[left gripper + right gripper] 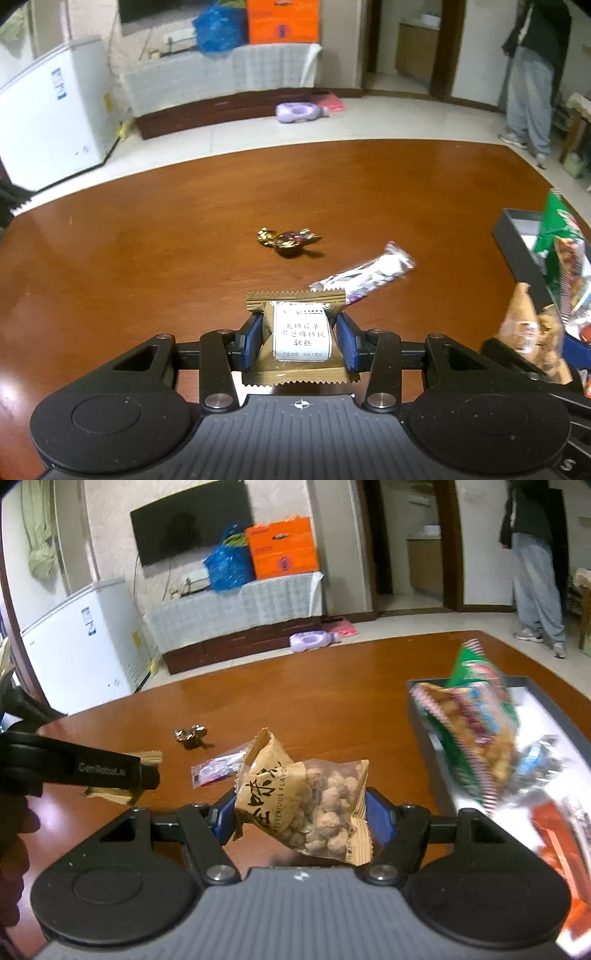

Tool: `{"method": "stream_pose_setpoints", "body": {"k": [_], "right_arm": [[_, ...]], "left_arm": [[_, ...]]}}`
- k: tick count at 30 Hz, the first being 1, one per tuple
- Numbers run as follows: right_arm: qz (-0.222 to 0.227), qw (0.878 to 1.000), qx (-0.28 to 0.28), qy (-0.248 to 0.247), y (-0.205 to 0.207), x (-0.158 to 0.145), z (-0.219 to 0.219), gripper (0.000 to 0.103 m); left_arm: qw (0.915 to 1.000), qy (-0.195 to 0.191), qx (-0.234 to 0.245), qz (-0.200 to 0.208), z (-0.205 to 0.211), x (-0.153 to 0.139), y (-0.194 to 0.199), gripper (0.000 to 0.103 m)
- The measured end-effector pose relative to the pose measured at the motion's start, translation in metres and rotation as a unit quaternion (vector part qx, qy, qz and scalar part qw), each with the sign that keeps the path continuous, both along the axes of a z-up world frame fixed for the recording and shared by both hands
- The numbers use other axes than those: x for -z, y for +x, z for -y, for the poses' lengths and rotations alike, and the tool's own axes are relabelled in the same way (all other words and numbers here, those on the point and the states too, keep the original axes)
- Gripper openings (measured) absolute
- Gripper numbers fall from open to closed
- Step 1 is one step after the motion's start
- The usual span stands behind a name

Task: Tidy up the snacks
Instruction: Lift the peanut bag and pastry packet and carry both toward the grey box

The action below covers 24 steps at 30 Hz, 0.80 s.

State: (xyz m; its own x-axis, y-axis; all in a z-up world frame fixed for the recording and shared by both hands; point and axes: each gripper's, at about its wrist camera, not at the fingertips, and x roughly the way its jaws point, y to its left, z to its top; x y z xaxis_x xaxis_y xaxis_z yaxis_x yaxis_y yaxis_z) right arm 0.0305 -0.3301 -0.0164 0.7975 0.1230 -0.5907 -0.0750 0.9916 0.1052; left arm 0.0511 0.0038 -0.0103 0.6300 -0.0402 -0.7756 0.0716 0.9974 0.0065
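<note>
Candy (288, 240) and pink sachet (364, 277) on table (147, 240).

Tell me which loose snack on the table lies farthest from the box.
The gold-wrapped candy. It sits mid-table, beyond the white and purple stick packet, which lies between it and the dark box.

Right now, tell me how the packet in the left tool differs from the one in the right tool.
The gold cake packet is flat, opaque, with a white label; the peanut bag is puffy, with a clear window showing coated nuts. The cake packet sits square; the peanut bag hangs tilted. Both are clamped, left tool and right tool, above the table.
</note>
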Motion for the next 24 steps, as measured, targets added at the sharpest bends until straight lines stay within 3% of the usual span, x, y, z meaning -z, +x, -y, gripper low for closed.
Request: {"method": "stream_pose_setpoints", "body": {"k": [9,18,24], "right_arm": [[0.027,0.998,0.047,-0.024,-0.055,-0.016,0.043,0.07],[0.034,0.998,0.044,-0.02,-0.079,-0.025,0.051,0.07],[0.065,0.996,0.056,-0.023,-0.08,-0.039,0.062,0.07]], "left_arm": [[0.9995,0.001,0.032,0.008,0.019,-0.006,-0.019,0.044],[0.9972,-0.001,0.074,-0.003,0.045,0.002,-0.029,0.044],[0.9915,0.006,0.126,0.029,0.074,0.0,-0.045,0.044]]}}
